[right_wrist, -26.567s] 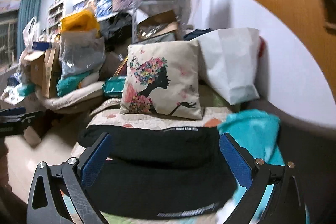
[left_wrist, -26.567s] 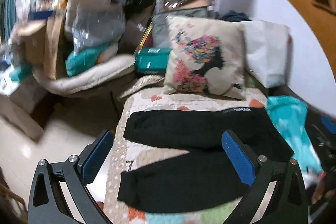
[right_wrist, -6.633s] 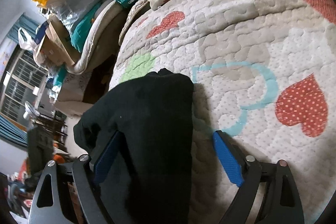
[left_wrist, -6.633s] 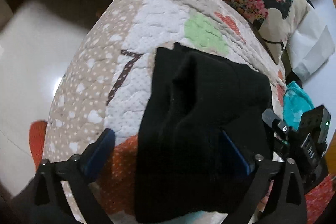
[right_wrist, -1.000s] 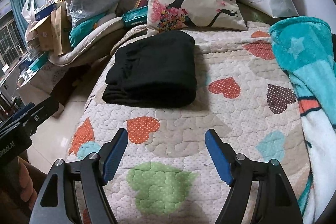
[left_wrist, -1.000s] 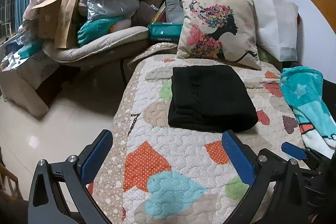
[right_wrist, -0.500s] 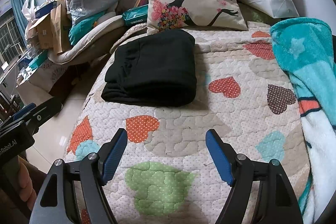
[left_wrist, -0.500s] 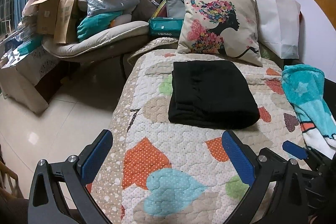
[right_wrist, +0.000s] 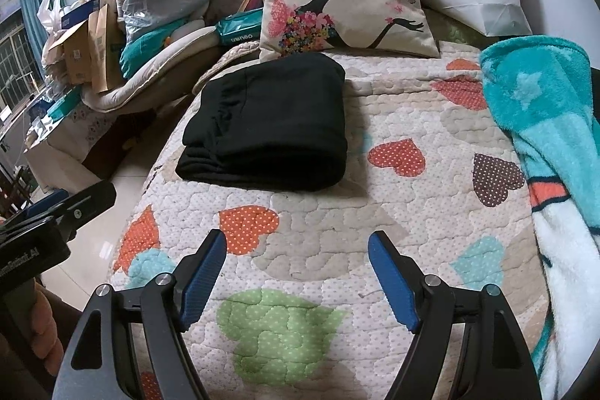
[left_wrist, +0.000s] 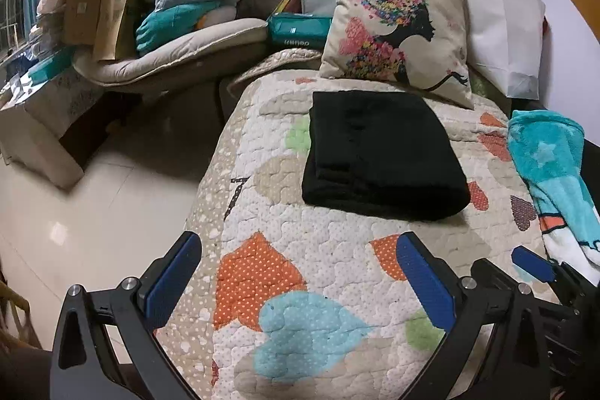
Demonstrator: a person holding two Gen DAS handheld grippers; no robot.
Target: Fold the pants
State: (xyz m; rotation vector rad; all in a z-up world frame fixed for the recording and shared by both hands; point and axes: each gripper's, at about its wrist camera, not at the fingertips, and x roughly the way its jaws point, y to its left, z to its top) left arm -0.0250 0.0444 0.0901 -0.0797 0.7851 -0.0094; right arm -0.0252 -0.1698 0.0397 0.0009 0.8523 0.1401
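Note:
The black pants lie folded into a thick rectangle on the quilted heart-pattern bedspread, just in front of a flower-print pillow. They also show in the right wrist view. My left gripper is open and empty, held above the near part of the bed, well short of the pants. My right gripper is open and empty too, to the right of the left one and apart from the pants. Part of the right gripper shows at the right edge of the left wrist view.
A teal star blanket lies along the bed's right side. A white bag leans behind the pillow. Left of the bed are bare floor, a cushion pile with bags and cardboard boxes.
Both grippers have drawn slightly nearer and lower over the bed over the last second. The folded pants have not moved. Much earlier they lay spread out unfolded.

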